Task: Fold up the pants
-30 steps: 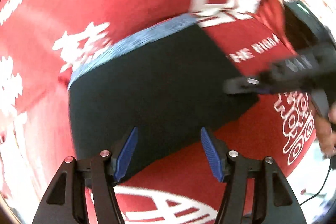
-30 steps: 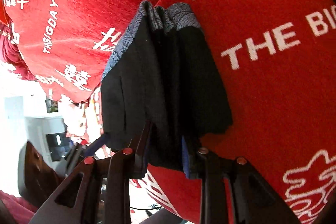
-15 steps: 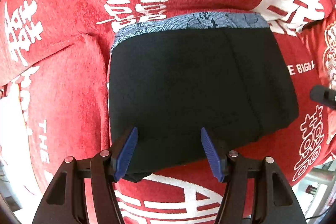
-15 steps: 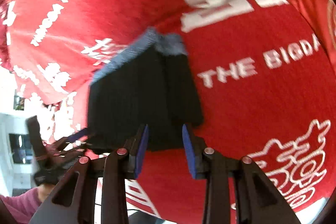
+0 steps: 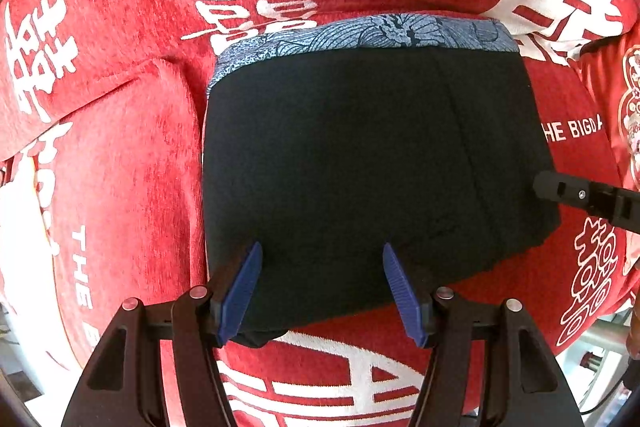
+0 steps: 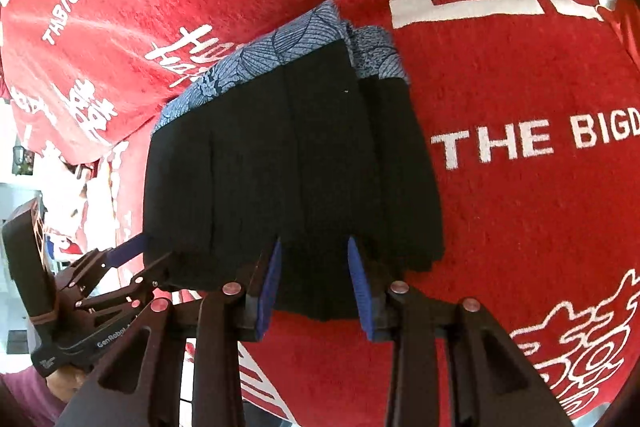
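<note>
The black pants [image 5: 360, 163] with a blue patterned waistband [image 5: 360, 35] lie folded into a compact rectangle on the red cloth. My left gripper [image 5: 322, 287] is open, its blue pads over the near edge of the pants. My right gripper [image 6: 314, 287] is open at the pants' [image 6: 288, 163] right side edge, its blue pads either side of the fold without pinching it. One right fingertip [image 5: 560, 187] shows at the right of the left wrist view. The left gripper also shows in the right wrist view [image 6: 132, 251].
A red plush cloth [image 5: 120, 167] with white characters and "THE BIGDAY" lettering [image 6: 532, 143] covers the surface. The cloth's front edge and a bright room lie beyond at the lower left [image 6: 16, 267] of the right wrist view.
My right gripper has let go of the pants' edge and opened. The pants have been laid flat on the cloth. My left gripper has moved to face the folded pants squarely.
</note>
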Available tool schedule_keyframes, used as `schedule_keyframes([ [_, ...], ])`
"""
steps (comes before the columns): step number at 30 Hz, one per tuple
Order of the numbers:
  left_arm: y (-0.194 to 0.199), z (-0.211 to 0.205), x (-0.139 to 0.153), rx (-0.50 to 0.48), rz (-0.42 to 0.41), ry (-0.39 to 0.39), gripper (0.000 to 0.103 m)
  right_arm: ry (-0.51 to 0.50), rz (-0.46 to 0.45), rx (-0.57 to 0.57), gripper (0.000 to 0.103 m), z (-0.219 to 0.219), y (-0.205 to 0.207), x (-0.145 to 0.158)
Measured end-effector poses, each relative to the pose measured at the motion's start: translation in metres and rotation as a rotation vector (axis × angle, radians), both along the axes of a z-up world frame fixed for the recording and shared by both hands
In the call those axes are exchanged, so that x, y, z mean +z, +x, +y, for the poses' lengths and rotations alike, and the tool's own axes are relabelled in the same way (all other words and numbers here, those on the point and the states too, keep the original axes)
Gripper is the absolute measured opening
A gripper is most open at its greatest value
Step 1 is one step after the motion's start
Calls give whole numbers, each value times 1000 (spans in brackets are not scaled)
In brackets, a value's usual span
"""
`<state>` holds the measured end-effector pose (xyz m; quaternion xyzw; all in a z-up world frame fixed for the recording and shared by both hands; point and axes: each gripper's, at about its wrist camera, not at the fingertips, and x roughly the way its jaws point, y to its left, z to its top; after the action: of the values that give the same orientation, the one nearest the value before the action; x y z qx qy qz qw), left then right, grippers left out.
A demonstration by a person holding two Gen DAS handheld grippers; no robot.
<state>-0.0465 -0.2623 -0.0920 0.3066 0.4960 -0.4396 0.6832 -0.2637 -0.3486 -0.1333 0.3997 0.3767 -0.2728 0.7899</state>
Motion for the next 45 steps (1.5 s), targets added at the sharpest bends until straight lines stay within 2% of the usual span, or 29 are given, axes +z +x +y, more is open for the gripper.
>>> schedule_keyframes([
  [8, -1, 0, -2, -6, 4, 3, 66, -6, 4, -20, 37, 3, -3, 3],
  [9, -1, 1, -2, -4, 8, 3, 80, -5, 4, -20, 37, 3, -4, 3],
  [10, -1, 1, -2, 1, 14, 2, 88, -5, 4, -20, 37, 3, -4, 3],
  [11, -1, 2, -2, 8, 19, -3, 92, -6, 3, -21, 38, 3, -3, 3],
  [22, 0, 7, -3, 16, 12, 3, 92, -11, 2, -13, 41, 5, -5, 4],
  [25, 2, 9, -2, 21, -2, 4, 92, -10, 10, -13, 50, 7, -9, 6],
  [27, 6, 9, -2, 21, 6, 3, 92, -11, 17, -18, 60, 7, -14, 7],
  [35, 14, 8, -5, 32, 28, 15, 92, 4, 18, -46, 70, 3, -31, 4],
  [38, 18, 7, -7, 47, 50, 18, 103, 1, 16, -51, 74, 2, -33, 4],
  [45, 21, 7, -9, 45, 58, 23, 103, 1, 12, -52, 79, 0, -32, 5],
])
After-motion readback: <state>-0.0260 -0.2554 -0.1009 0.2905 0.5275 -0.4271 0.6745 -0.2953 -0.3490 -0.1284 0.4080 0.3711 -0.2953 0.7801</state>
